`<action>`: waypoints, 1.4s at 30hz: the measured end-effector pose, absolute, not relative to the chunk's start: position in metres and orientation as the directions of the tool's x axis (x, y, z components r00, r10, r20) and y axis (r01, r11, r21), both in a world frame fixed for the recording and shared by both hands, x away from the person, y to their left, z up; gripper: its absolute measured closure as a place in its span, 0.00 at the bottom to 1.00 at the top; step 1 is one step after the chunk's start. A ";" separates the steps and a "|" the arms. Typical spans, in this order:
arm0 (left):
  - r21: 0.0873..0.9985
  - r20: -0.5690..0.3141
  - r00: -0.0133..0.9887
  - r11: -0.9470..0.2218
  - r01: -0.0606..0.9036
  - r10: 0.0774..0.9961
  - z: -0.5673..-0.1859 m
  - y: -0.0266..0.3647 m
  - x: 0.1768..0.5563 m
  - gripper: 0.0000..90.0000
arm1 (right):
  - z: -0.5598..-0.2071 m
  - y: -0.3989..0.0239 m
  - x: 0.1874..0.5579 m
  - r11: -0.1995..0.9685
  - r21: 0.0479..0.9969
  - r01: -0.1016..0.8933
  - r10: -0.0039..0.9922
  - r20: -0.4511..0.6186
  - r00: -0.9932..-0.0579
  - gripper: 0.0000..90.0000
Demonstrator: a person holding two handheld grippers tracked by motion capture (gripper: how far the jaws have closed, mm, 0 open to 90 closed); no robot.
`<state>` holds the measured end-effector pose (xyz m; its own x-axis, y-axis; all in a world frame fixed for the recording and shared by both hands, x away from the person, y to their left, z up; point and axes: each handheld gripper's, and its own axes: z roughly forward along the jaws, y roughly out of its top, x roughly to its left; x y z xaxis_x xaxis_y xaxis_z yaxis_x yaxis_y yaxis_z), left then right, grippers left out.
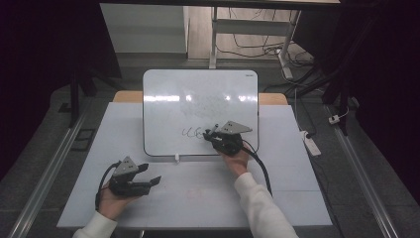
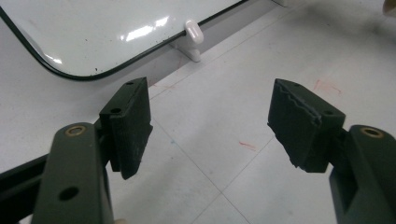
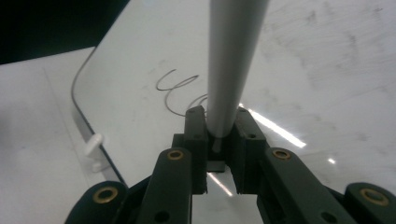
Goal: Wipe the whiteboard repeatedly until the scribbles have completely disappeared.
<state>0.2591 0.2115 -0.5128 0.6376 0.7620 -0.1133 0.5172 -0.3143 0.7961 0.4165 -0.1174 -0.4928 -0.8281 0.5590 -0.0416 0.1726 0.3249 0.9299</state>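
A white whiteboard (image 1: 198, 94) lies flat on the table. Dark looping scribbles (image 1: 190, 132) mark its lower middle. My right gripper (image 1: 210, 135) hovers over the board's lower right part, shut on a grey marker pen (image 3: 231, 60). In the right gripper view the pen stands up between the pads (image 3: 219, 121), beside the scribbled loops (image 3: 180, 88). My left gripper (image 1: 151, 174) rests low on the table below the board's bottom left corner. Its jaws (image 2: 210, 121) are open with nothing between them and point toward the board's edge (image 2: 102, 28).
A small white clip (image 1: 177, 158) juts from the board's near edge. The white table cover (image 1: 198, 198) carries faint red marks (image 2: 247, 145). A power strip (image 1: 311, 144) lies on the floor at the right, and desk legs (image 1: 214, 39) with cables stand beyond the table.
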 end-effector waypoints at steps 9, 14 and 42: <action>0.797 -0.109 0.638 -0.317 0.514 0.762 -0.512 0.210 0.259 0.35 | -0.494 -0.106 0.418 0.338 0.923 0.183 0.519 -0.021 -0.855 0.87; 0.801 -0.108 0.637 -0.313 0.511 0.763 -0.511 0.211 0.257 0.35 | -0.488 -0.102 0.427 0.315 0.931 0.183 0.525 -0.010 -0.851 0.87; 0.799 -0.112 0.638 -0.313 0.514 0.762 -0.513 0.212 0.260 0.35 | -0.488 -0.083 0.425 0.374 0.914 0.155 0.481 -0.049 -0.875 0.87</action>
